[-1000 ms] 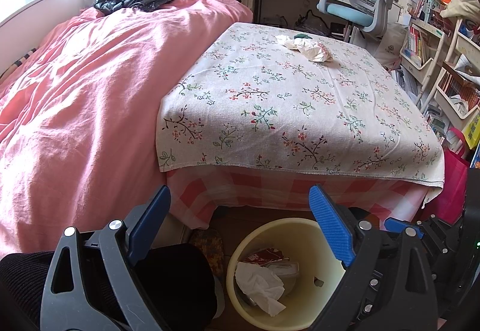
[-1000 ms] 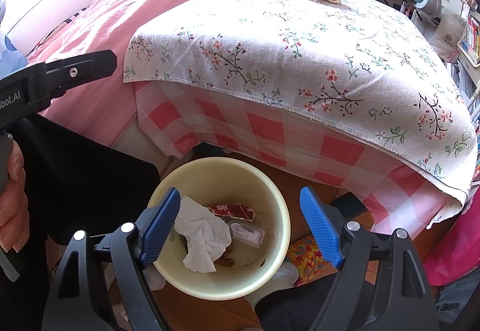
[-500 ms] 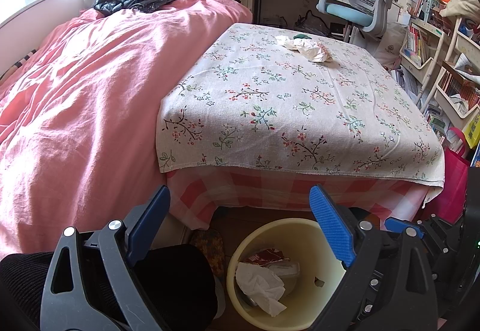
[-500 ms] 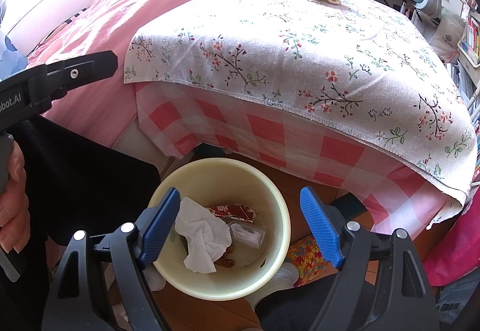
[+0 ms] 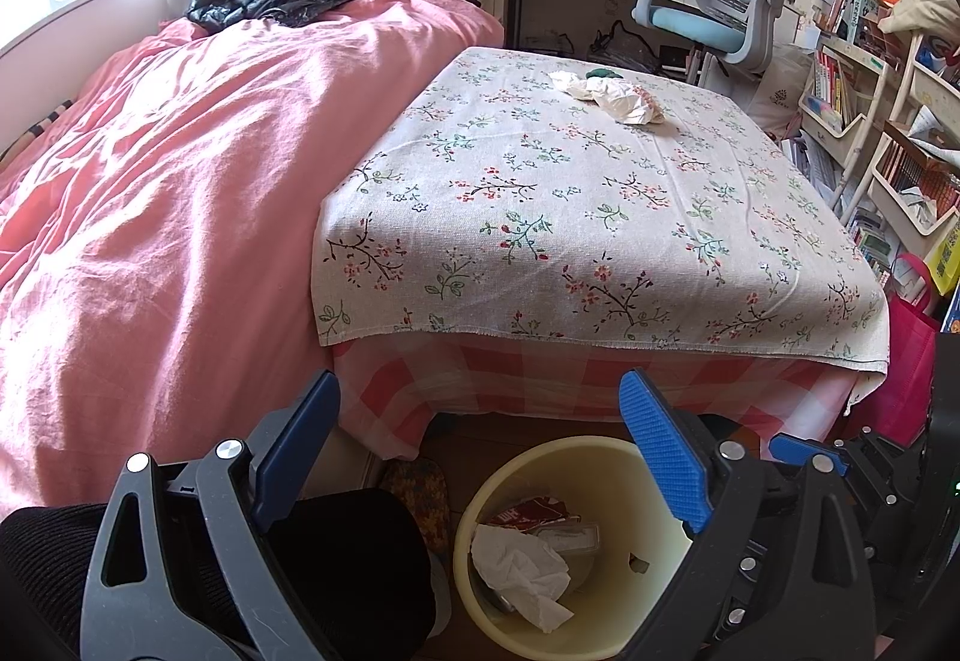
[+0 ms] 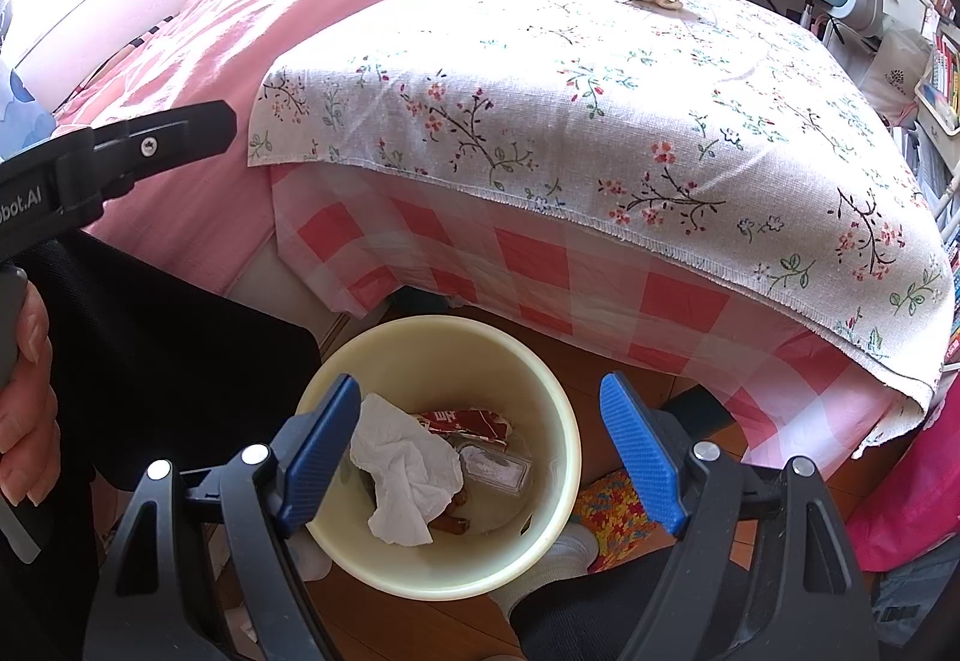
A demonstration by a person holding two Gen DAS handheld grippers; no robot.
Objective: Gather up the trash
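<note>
Right wrist view looks down into a yellow bin on the floor, just beside the table. Inside the bin lie a white tissue, a red wrapper and a clear little box. The right gripper hangs above the bin, wide apart and holding nothing. The left gripper is near the bin too, spread wide with nothing in it. More crumpled paper sits on the far side of the table, well apart from the bin. A pink bed is next to the table.
</note>
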